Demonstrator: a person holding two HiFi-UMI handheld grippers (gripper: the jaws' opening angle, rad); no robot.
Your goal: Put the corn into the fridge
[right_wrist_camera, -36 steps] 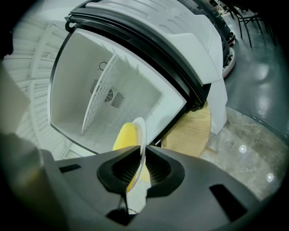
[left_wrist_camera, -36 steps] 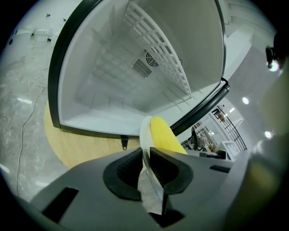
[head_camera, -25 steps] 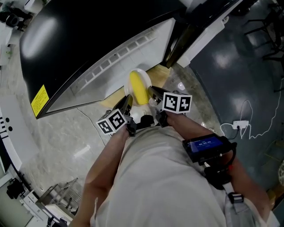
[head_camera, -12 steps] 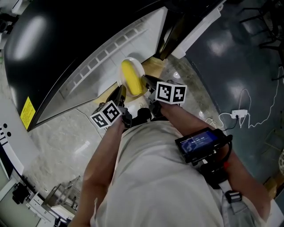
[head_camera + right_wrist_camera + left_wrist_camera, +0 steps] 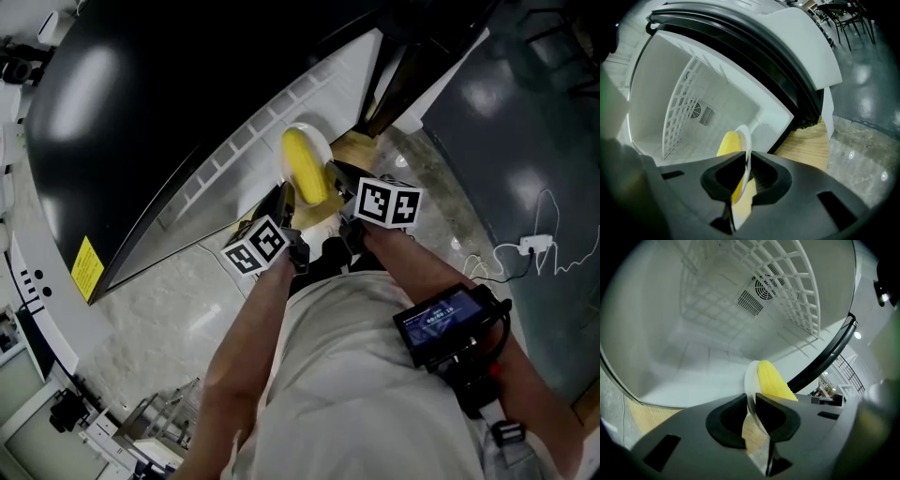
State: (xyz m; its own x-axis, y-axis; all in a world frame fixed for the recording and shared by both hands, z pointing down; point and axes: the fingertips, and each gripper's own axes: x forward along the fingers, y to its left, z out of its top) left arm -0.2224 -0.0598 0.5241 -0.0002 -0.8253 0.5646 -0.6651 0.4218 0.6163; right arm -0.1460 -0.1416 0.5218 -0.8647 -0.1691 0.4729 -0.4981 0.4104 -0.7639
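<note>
Black-jawed left gripper (image 5: 285, 201) has its jaws pinched on the left rim of a round white plate (image 5: 322, 143). A yellow corn cob (image 5: 305, 169) lies on that plate, held at the mouth of the open white fridge (image 5: 246, 141), with a white wire rack (image 5: 797, 282) farther inside. The right gripper (image 5: 339, 176) has its jaws clamped on the plate's right rim.

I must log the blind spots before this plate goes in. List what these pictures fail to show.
- Head view: whether the plate touches the fridge inside; plate and corn cover the spot beneath.
- Left gripper view: the corn's near end, behind the left gripper body.
- Right gripper view: most of the corn, behind the plate rim and the right gripper.
- Head view: print on the yellow label, too small.
</note>
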